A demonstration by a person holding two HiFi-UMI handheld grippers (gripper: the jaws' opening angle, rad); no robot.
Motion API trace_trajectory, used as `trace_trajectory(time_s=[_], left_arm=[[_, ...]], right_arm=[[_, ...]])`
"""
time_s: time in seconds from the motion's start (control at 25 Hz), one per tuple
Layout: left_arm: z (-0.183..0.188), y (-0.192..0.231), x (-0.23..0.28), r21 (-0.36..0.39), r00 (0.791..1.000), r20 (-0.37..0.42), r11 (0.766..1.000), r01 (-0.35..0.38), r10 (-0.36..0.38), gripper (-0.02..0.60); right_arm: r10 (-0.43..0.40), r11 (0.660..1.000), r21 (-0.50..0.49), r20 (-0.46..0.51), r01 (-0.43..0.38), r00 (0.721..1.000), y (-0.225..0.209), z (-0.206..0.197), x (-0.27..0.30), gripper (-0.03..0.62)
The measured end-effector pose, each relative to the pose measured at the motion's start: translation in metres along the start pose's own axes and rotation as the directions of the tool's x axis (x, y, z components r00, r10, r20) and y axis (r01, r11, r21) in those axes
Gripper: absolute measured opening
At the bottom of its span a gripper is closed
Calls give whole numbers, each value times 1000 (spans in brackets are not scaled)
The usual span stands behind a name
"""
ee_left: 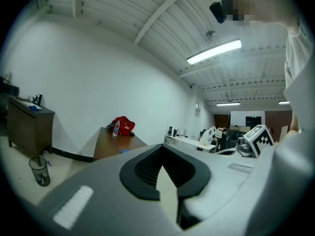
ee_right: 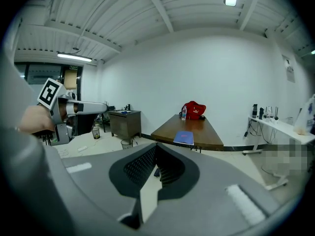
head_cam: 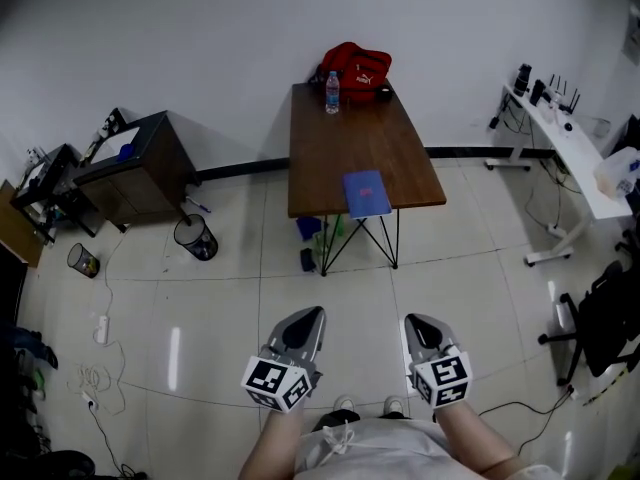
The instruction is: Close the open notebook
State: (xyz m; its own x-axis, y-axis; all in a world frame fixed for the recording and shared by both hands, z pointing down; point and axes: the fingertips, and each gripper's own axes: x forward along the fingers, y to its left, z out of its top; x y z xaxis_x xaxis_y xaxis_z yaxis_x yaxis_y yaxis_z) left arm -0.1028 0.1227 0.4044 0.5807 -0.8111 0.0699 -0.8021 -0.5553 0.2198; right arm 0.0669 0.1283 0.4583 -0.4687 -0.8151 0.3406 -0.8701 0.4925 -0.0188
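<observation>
You held both claws clenched on nothing, left gripper (head_cam: 312, 315) and right gripper (head_cam: 416, 321); the notebook (head_cam: 366, 193) lay well ahead at the table's (head_cam: 340, 143) near end, long axis pointing away from you; your right gripper looked slightly nearer.

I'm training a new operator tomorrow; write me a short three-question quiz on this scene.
1. True or false: the blue notebook lies at the near end of the brown table.
2. What stands beside the red bag? A) water bottle B) mug C) lamp
3. Does the left gripper or the right gripper hold anything?
Key: 1 true; 2 A; 3 neither, both are shut and empty.
</observation>
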Motion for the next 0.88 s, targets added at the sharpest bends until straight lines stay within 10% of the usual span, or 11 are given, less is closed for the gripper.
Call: trace_trajectory(time_s=[0.88], left_arm=[[4,-71,43,71,998,21,996,-53,52,6]], right_arm=[[104,994,-37,106,-101,989,-81,23,-45,6]])
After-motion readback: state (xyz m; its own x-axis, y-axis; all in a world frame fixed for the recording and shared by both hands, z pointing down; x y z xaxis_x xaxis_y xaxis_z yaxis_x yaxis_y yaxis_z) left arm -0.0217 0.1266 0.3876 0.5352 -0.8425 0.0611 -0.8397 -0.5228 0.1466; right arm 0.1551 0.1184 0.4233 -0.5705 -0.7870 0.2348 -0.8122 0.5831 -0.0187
